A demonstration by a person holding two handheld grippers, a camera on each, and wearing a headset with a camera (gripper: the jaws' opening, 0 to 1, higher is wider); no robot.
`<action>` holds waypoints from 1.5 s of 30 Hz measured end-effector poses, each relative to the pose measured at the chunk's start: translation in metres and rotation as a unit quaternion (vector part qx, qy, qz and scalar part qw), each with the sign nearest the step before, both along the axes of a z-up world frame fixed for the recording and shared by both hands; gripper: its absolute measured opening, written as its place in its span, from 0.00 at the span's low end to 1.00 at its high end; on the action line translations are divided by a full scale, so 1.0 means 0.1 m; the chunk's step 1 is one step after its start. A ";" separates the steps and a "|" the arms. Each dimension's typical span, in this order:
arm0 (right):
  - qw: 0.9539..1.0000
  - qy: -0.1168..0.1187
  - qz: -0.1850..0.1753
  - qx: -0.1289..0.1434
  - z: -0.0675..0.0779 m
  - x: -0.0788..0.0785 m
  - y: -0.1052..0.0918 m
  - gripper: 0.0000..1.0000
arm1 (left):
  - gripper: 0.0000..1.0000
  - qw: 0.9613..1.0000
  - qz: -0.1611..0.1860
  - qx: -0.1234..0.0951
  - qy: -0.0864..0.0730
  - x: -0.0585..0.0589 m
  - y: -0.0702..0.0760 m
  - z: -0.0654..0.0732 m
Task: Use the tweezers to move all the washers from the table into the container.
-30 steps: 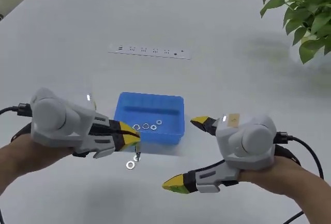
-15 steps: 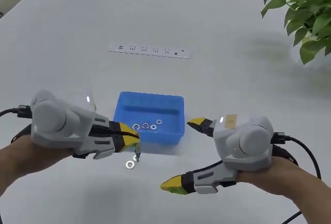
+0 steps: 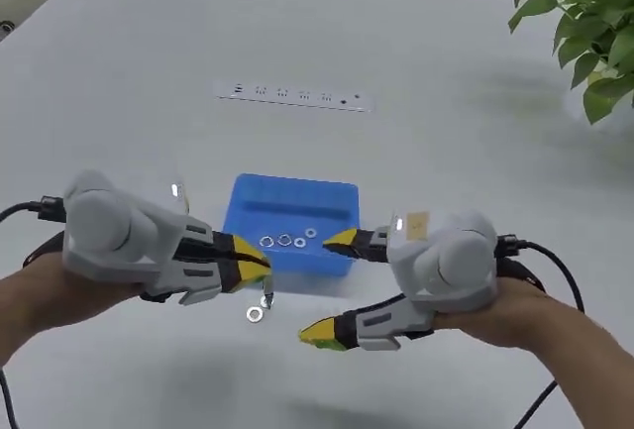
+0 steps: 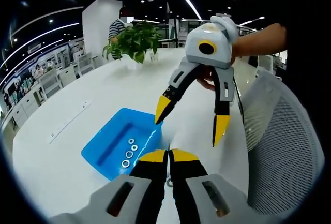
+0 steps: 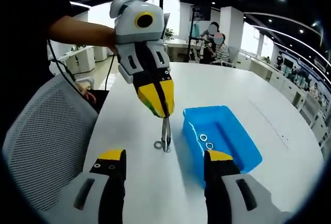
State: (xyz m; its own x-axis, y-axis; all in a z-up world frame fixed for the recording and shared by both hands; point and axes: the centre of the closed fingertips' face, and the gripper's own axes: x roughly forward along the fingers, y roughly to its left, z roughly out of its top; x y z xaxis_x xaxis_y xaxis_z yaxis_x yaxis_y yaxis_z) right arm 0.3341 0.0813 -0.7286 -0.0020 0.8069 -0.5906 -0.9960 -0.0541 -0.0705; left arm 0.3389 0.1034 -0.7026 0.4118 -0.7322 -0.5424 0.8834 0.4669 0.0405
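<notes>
Left gripper point(image 3: 260, 262) clamped on slim metal tweezers point(image 5: 165, 131), tips just beside small silver washer point(image 5: 158, 144) on white desk point(image 3: 446, 102); right gripper point(image 3: 325, 286) jaws apart.

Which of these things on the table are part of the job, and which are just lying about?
Part of the job:
- tweezers, gripped in the shut left gripper
- loose washer below the tweezer tips
- blue container, with washers inside
- right gripper, open and holding nothing

Just lying about:
- power strip
- leafy plant
</notes>
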 end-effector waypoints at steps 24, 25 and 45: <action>0.990 -0.046 0.125 -0.041 -0.24 -0.01 0.34 0.22 | 0.05 1.000 -0.020 0.016 0.002 -0.03 -0.04 0.01; 0.990 -0.047 0.128 -0.042 -0.25 -0.01 0.34 0.21 | 0.05 1.000 -0.020 0.017 0.002 -0.03 -0.05 0.02; 0.979 -0.058 0.182 -0.066 -0.36 -0.05 0.44 0.11 | 0.05 0.999 -0.030 0.016 0.005 -0.05 -0.07 0.01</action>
State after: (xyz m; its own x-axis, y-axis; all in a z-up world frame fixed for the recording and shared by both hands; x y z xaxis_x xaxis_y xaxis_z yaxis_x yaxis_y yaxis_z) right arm 0.3286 0.1253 -0.7641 -0.2018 0.6824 -0.7026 -0.8951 -0.4197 -0.1506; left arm 0.3341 0.0966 -0.7013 0.3616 -0.7381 -0.5696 0.9105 0.4111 0.0452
